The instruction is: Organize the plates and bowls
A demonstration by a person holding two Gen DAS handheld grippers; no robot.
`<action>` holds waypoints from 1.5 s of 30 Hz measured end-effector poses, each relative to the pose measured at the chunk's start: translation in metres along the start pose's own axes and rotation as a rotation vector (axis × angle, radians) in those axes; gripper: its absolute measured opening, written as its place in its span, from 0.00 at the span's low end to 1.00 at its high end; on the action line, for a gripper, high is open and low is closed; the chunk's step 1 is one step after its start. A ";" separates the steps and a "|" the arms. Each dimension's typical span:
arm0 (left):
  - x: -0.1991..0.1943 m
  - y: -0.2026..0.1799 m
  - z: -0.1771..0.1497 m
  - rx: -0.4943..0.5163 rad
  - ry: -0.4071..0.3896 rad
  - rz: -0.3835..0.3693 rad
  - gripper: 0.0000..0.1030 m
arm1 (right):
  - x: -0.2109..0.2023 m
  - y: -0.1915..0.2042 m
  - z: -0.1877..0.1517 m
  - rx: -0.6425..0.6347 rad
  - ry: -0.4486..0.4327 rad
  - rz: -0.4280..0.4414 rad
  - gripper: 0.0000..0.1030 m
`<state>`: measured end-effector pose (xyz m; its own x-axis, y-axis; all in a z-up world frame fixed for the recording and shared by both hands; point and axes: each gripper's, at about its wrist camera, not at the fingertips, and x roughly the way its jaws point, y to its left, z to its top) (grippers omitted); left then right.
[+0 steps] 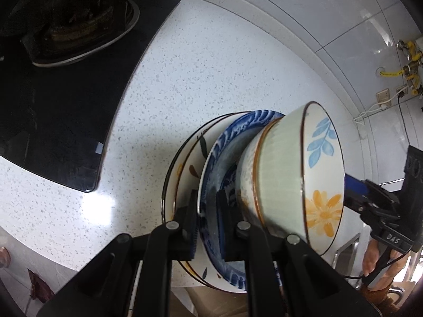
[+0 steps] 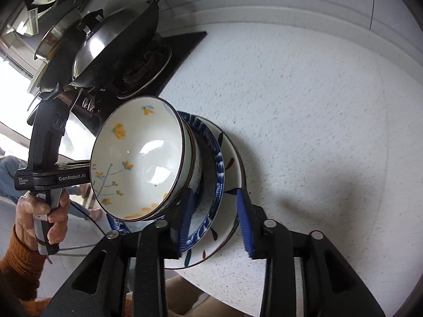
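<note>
A stack of dishes is held in the air between my two grippers, over the counter edge. It holds a white plate with brown and dark leaves (image 1: 186, 166) (image 2: 232, 174), a blue-patterned plate (image 1: 227, 142) (image 2: 219, 169), and two nested bowls; the top one is a flower bowl (image 1: 321, 174) (image 2: 140, 158). My left gripper (image 1: 207, 216) is shut on the rim of the blue-patterned plate. My right gripper (image 2: 214, 216) has its jaws around the rims of both plates from the opposite side; the right pad stands slightly off the white plate.
A speckled white countertop (image 1: 185, 66) (image 2: 304, 105) lies under the stack. A black gas hob (image 1: 66, 105) (image 2: 148, 68) sits to the left, with a wok and steel lid (image 2: 105, 45) on it. A tiled wall (image 1: 317, 13) is behind. A sink edge (image 1: 346, 251) shows at the right.
</note>
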<state>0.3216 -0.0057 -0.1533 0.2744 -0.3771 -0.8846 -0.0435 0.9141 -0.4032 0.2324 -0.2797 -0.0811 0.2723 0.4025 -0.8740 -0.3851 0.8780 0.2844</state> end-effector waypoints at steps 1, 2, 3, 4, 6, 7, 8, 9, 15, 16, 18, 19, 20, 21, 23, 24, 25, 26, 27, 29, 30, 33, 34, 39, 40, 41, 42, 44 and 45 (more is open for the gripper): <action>-0.002 -0.001 -0.001 0.012 -0.008 0.013 0.13 | -0.004 0.002 -0.002 -0.011 -0.017 -0.024 0.44; -0.003 -0.003 -0.002 0.021 -0.016 0.025 0.13 | -0.007 0.001 -0.003 -0.019 -0.031 -0.038 0.50; -0.004 -0.004 -0.004 0.028 -0.027 0.033 0.13 | -0.010 0.001 -0.005 -0.027 -0.049 -0.053 0.59; -0.006 -0.004 -0.005 0.036 -0.038 0.034 0.13 | -0.012 0.003 -0.008 -0.031 -0.063 -0.066 0.63; -0.010 -0.007 -0.010 0.062 -0.058 0.043 0.13 | -0.018 0.002 -0.013 -0.040 -0.098 -0.067 0.87; -0.013 -0.009 -0.012 0.076 -0.075 0.048 0.13 | -0.022 0.003 -0.016 -0.044 -0.117 -0.074 0.90; -0.017 -0.011 -0.015 0.090 -0.090 0.057 0.13 | -0.022 0.005 -0.016 -0.050 -0.132 -0.084 0.94; -0.020 -0.013 -0.018 0.109 -0.109 0.067 0.13 | -0.026 0.008 -0.019 -0.058 -0.151 -0.096 0.97; -0.053 -0.018 -0.042 0.201 -0.201 0.071 0.13 | -0.043 0.028 -0.041 -0.020 -0.262 -0.134 0.99; -0.061 -0.020 -0.048 0.225 -0.221 0.069 0.13 | -0.048 0.033 -0.047 -0.010 -0.288 -0.153 0.99; -0.077 -0.020 -0.059 0.263 -0.258 0.056 0.13 | -0.058 0.045 -0.059 -0.006 -0.336 -0.188 0.99; -0.087 -0.019 -0.066 0.281 -0.277 0.050 0.13 | -0.065 0.055 -0.067 -0.003 -0.368 -0.206 0.99; -0.096 -0.017 -0.074 0.301 -0.294 0.045 0.13 | -0.070 0.064 -0.074 -0.001 -0.395 -0.220 0.99; -0.103 -0.017 -0.081 0.318 -0.307 0.041 0.13 | -0.075 0.071 -0.082 -0.001 -0.417 -0.235 0.99; -0.122 -0.015 -0.096 0.349 -0.332 0.036 0.13 | -0.084 0.091 -0.097 0.008 -0.454 -0.273 0.99; -0.132 -0.012 -0.106 0.363 -0.346 0.033 0.13 | -0.087 0.100 -0.105 0.018 -0.466 -0.280 0.99; -0.141 -0.010 -0.114 0.377 -0.361 0.032 0.13 | -0.090 0.107 -0.111 0.030 -0.474 -0.283 0.99; -0.151 -0.007 -0.124 0.392 -0.380 0.026 0.13 | -0.092 0.115 -0.118 0.040 -0.483 -0.292 0.99; -0.159 -0.005 -0.132 0.401 -0.394 0.017 0.13 | -0.094 0.123 -0.124 0.047 -0.489 -0.306 0.99; -0.179 0.001 -0.149 0.418 -0.425 -0.008 0.13 | -0.100 0.140 -0.139 0.058 -0.505 -0.337 0.99; -0.188 0.003 -0.155 0.431 -0.444 -0.018 0.13 | -0.103 0.149 -0.145 0.059 -0.515 -0.347 0.99; -0.215 0.004 -0.174 0.463 -0.507 -0.001 0.13 | -0.113 0.171 -0.163 0.060 -0.541 -0.378 0.99; -0.224 0.003 -0.180 0.469 -0.522 0.006 0.13 | -0.116 0.178 -0.167 0.057 -0.544 -0.386 0.99; -0.252 -0.002 -0.203 0.497 -0.582 0.025 0.13 | -0.129 0.201 -0.184 0.047 -0.553 -0.414 0.99; -0.257 -0.003 -0.208 0.498 -0.598 0.034 0.13 | -0.132 0.204 -0.188 0.046 -0.560 -0.414 0.99; -0.261 -0.005 -0.213 0.498 -0.604 0.034 0.13 | -0.134 0.207 -0.191 0.044 -0.566 -0.416 0.99; -0.263 -0.006 -0.216 0.500 -0.607 0.026 0.13 | -0.136 0.209 -0.194 0.040 -0.573 -0.421 0.99; -0.269 -0.009 -0.227 0.503 -0.631 0.014 0.13 | -0.141 0.211 -0.200 0.029 -0.592 -0.429 0.99; -0.270 -0.012 -0.231 0.508 -0.643 0.011 0.13 | -0.143 0.213 -0.204 0.025 -0.600 -0.430 0.99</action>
<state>0.0258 0.0503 0.0364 0.7807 -0.3494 -0.5181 0.3485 0.9316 -0.1032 -0.0682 -0.2033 0.0240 0.8329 0.0875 -0.5464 -0.1173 0.9929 -0.0198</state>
